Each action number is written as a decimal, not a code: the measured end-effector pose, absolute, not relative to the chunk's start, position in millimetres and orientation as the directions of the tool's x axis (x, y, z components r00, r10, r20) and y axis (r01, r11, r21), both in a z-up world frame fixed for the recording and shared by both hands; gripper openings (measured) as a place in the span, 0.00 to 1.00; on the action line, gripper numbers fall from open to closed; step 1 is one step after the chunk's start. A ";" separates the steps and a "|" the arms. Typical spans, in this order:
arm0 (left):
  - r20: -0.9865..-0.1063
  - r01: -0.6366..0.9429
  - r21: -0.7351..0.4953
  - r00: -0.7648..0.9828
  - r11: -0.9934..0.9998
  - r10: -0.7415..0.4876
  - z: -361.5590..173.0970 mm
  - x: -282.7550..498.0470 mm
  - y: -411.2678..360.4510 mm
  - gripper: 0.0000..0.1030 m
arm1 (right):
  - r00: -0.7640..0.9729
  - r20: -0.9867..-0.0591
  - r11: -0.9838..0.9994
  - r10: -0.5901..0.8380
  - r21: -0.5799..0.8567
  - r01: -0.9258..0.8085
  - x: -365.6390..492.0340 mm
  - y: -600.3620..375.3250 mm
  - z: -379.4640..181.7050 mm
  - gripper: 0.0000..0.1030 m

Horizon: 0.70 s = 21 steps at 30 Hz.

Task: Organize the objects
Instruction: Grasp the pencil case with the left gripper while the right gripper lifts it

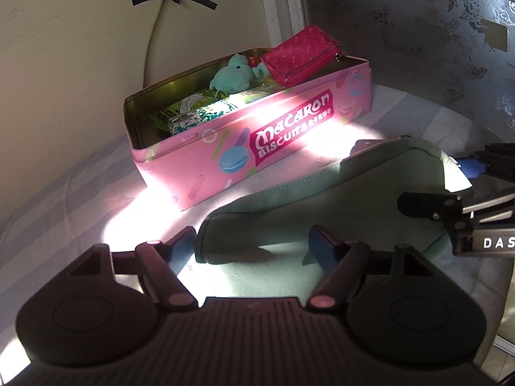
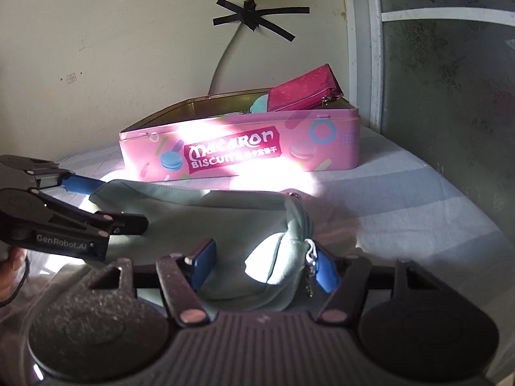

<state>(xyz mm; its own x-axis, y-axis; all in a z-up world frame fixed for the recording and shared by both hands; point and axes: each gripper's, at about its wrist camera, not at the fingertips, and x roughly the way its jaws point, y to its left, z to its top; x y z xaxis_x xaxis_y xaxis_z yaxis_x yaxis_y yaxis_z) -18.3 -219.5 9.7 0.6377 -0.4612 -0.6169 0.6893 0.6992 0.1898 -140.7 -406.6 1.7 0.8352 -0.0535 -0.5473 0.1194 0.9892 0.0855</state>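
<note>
A pale green zip pouch [image 1: 322, 199] lies on the striped bed sheet in front of an open pink macaron biscuit tin [image 1: 257, 141]. The tin holds a teal plush toy [image 1: 235, 75], a magenta purse [image 1: 299, 54] and green packets [image 1: 199, 112]. My left gripper [image 1: 251, 244] is open, its fingers straddling the pouch's near end. My right gripper [image 2: 264, 265] is open around the pouch's [image 2: 199, 212] bunched zipper end, the zip pull beside its right finger. The tin [image 2: 241, 148] and purse [image 2: 305, 91] also show in the right wrist view.
The tin stands against a cream wall with a cable taped in a black cross [image 2: 254, 16]. A patterned glass door [image 1: 418, 32] is at the right. The striped sheet [image 2: 418, 199] extends to the right of the pouch.
</note>
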 end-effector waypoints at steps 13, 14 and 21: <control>-0.630 0.681 0.140 0.622 0.719 -0.466 7.9 -10.2 -215.3 0.81 | 0.839 -0.544 0.976 0.013 0.191 0.109 -141.6 -419.7 -3.9 0.66; -0.631 0.682 0.132 0.618 0.720 -0.469 7.6 -9.5 -215.7 0.80 | 0.839 -0.543 0.975 0.018 0.195 0.106 -142.6 -419.6 -4.4 0.66; -0.621 0.667 0.134 0.633 0.733 -0.462 17.6 -8.4 -213.9 0.42 | 0.856 -0.513 0.979 -0.068 0.129 0.155 -143.1 -411.6 4.5 0.41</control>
<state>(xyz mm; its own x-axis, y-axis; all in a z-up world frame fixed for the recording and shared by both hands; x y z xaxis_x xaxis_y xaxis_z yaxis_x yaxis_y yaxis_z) -8.4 -213.9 17.6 0.6331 -0.4624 -0.6208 0.6668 0.7331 0.1339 -143.1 -411.6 4.5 0.8556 -0.0680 -0.5131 0.1551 0.9795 0.1289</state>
